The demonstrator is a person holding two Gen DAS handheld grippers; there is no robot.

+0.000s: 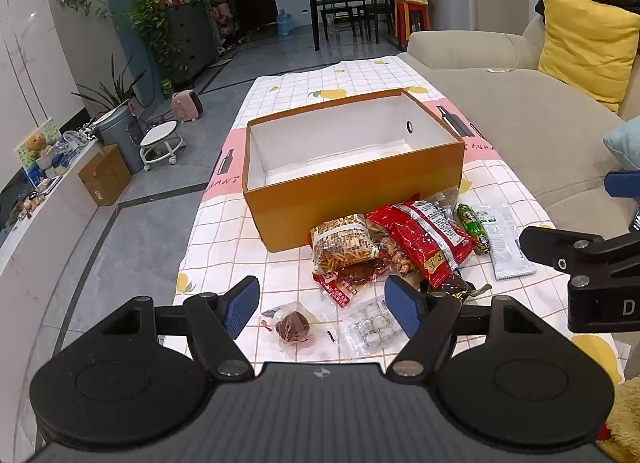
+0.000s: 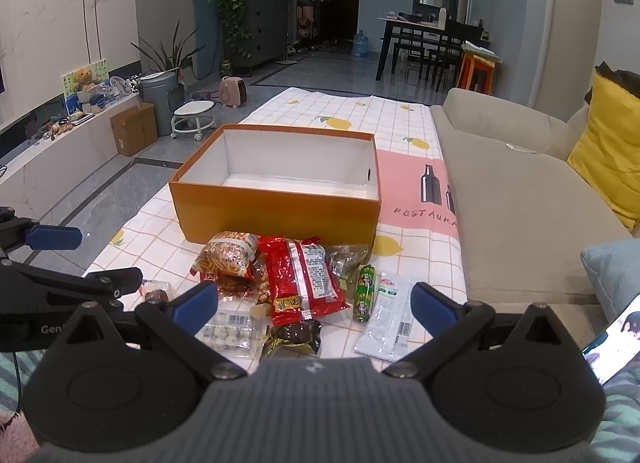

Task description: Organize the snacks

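Observation:
An empty orange box (image 1: 352,199) (image 2: 276,215) with a white inside stands on the checked tablecloth. A pile of snacks lies in front of it: a red bag (image 1: 430,243) (image 2: 306,279), a bag of sticks (image 1: 344,241) (image 2: 228,255), a green sausage (image 1: 474,227) (image 2: 366,291), a white packet (image 1: 506,241) (image 2: 386,315), a clear pack of white balls (image 1: 370,327) (image 2: 232,331) and a brown bun in clear wrap (image 1: 294,327). My left gripper (image 1: 322,307) is open above the bun and balls pack. My right gripper (image 2: 314,307) is open above the near edge of the pile.
The low table with the tablecloth (image 1: 320,79) runs away from me. A beige sofa (image 1: 520,115) (image 2: 520,191) with a yellow cushion (image 1: 588,43) lies along its right side. Grey floor, a small stool (image 1: 160,143) and a cardboard box (image 1: 106,175) are to the left.

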